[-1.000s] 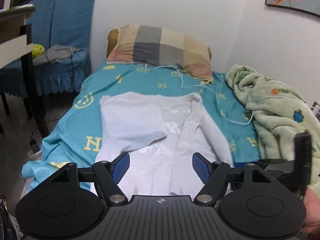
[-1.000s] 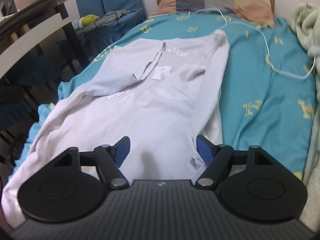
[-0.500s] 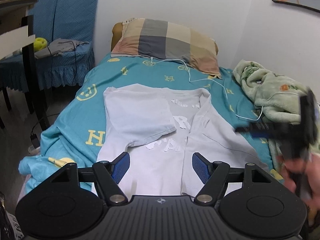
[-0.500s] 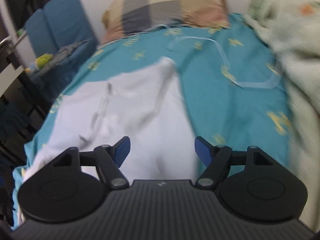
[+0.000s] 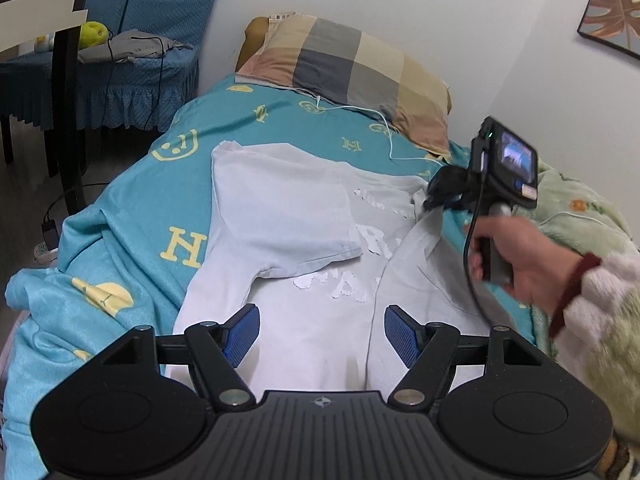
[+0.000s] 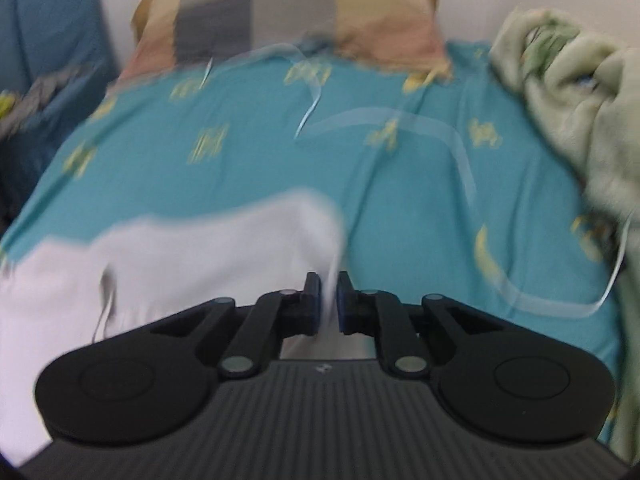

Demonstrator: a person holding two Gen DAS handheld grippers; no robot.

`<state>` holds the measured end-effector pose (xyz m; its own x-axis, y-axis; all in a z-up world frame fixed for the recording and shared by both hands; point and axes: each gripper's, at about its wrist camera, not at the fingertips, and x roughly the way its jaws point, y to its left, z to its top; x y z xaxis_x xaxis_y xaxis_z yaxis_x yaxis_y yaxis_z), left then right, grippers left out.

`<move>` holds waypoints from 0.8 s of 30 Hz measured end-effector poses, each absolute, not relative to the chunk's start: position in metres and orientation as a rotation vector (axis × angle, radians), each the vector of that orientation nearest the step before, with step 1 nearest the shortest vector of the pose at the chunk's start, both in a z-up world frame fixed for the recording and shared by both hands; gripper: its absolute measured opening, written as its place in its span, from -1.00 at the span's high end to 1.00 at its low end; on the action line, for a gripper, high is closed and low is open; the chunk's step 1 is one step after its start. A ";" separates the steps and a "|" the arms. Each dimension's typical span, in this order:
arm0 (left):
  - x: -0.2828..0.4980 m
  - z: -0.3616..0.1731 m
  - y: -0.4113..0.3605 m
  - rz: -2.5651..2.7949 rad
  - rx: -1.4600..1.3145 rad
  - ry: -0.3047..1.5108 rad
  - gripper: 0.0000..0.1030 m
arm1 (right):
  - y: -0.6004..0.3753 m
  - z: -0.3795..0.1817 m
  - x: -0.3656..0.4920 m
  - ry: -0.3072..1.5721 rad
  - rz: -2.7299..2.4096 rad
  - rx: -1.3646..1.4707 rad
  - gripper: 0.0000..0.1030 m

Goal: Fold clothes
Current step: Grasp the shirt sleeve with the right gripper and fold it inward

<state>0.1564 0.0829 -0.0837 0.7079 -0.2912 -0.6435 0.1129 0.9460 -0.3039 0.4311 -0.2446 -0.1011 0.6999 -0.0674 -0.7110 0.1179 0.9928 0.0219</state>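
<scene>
1. On the teal bedsheet (image 5: 132, 208), at the centre of the left wrist view, a white T-shirt (image 5: 320, 320) lies print side up, collar toward twelve o'clock, hem toward six.
2. One sleeve (image 5: 280, 224), at ten o'clock of the print, is already turned in over the chest. The opposite side panel, at three o'clock, lies partly folded toward the middle with a crease down its length.
3. Right gripper (image 6: 329, 304): its jaws have just been closing and now stand narrow, with a strip of white fabric pinched between the pads (the view is blurred, so how deep the bite goes cannot be told). In the left wrist view this tool sits at the shirt's shoulder corner, at about two o'clock of the print, gripped by the person's right hand (image 5: 516, 260).
4. Left gripper (image 5: 322, 332): fingers wide apart over the hem region, nothing between them; contact with the cloth cannot be told.
5. Judgement on progress: early to middle stage. Side folds are partly in; the held shoulder has yet to be carried across, and the lengthwise fold of hem to collar appears not yet done.
6. Surroundings: checked pillow (image 5: 352, 76) at twelve o'clock, green blanket (image 5: 580, 216) at three o'clock, white cable (image 5: 384, 128) trailing between pillow and shirt.
</scene>
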 end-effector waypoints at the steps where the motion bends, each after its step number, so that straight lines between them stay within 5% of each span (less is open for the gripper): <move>1: 0.155 -0.082 0.082 -0.228 -0.244 0.748 -0.39 | -0.251 -0.094 0.436 0.763 -0.117 0.068 0.78; 11: 0.168 -0.096 0.072 -0.228 -0.208 0.778 -0.38 | -0.298 -0.091 0.468 0.744 -0.167 0.084 0.78; 19: 0.172 -0.093 0.083 -0.196 -0.214 0.770 -0.38 | -0.287 -0.082 0.368 0.797 0.113 0.166 0.66; 23: 0.170 -0.088 0.091 -0.174 -0.212 0.770 -0.38 | -0.244 -0.076 0.282 0.864 0.348 0.114 -0.37; 24: 0.169 -0.086 0.092 -0.170 -0.206 0.763 -0.38 | -0.233 -0.075 0.261 0.876 0.406 0.099 -0.50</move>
